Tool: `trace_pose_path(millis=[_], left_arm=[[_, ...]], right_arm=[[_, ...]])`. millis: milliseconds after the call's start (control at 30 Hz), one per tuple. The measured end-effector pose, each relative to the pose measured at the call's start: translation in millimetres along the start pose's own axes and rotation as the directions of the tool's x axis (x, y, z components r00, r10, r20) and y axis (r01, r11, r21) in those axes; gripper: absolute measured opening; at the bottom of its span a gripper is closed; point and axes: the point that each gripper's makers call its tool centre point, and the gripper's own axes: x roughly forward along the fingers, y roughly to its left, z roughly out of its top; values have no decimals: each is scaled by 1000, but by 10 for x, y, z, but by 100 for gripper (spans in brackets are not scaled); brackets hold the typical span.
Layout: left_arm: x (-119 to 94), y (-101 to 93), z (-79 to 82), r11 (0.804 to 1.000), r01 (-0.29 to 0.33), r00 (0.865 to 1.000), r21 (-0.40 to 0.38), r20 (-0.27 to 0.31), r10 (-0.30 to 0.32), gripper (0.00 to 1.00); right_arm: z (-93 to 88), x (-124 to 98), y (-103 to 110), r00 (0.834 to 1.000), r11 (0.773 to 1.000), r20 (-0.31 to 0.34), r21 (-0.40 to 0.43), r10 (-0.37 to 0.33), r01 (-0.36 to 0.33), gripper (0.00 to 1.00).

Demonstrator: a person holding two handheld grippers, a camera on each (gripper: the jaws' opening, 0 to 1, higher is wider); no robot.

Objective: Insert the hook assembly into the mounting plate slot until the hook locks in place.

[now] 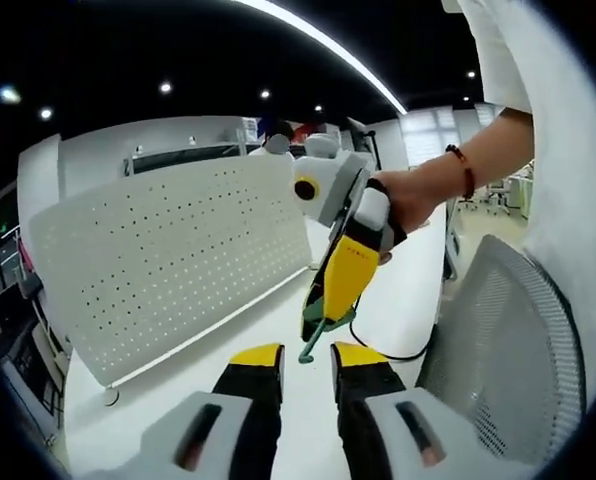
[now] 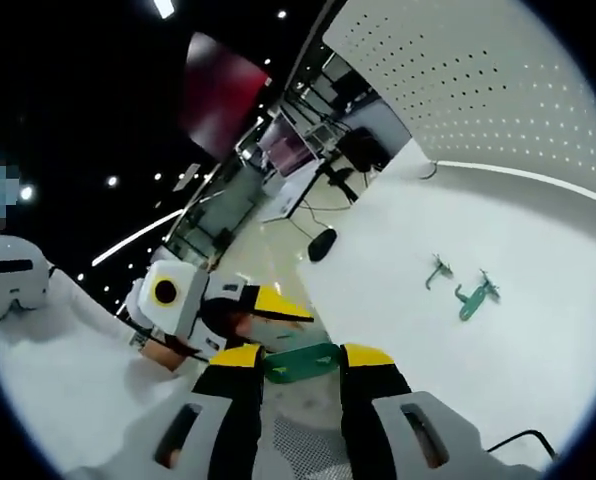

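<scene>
Nearby, right gripper (image 2: pixel 302 362) clamps a green hook (image 2: pixel 300 361) between its yellow-tipped jaws, above the white table (image 2: pixel 498 340). Left gripper (image 1: pixel 307 358) jaws stand narrowly apart, bare, just under that hook. Farther off on the table lie two more green hooks (image 2: pixel 460 287). Beyond them stands the white pegboard (image 1: pixel 168 255), leaning; mesh chair (image 1: pixel 508 330) alongside.

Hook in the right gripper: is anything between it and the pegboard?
Nothing visible. The right gripper holds the green hook above bare table, and the pegboard stands open beside it. Two spare hooks lie on the table, off the path.
</scene>
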Motion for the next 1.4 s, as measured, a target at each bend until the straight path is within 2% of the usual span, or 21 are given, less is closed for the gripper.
trace_pose_path(millis=[167, 300, 567, 800, 1033, 1100, 1400], left_arm=[[-14, -40, -17, 1000, 18, 1000, 22, -11, -18, 10], [-37, -74, -6, 999, 32, 999, 25, -7, -32, 7], [-63, -139, -19, 999, 49, 999, 24, -5, -49, 6], [-72, -162, 20, 997, 62, 998, 50, 10, -63, 5], [-57, -235, 28, 993, 95, 995, 75, -2, -95, 3], [-58, -246, 40, 993, 92, 996, 68, 5, -93, 3], [-92, -213, 42, 997, 65, 998, 29, 14, -65, 3]], right_arm=[[-41, 35, 73, 998, 998, -10, 39, 57, -57, 30], [-60, 50, 105, 996, 994, -19, 60, 88, -87, 30], [-116, 55, 133, 988, 988, -63, 81, 140, -134, 30], [-103, 31, 158, 980, 979, -64, 96, 188, -181, 30], [-18, -1, 128, 981, 974, -35, 130, 192, -187, 28], [7, -14, 155, 979, 973, -28, 122, 200, -196, 21], [12, 28, 174, 982, 981, -29, 63, 184, -182, 23]])
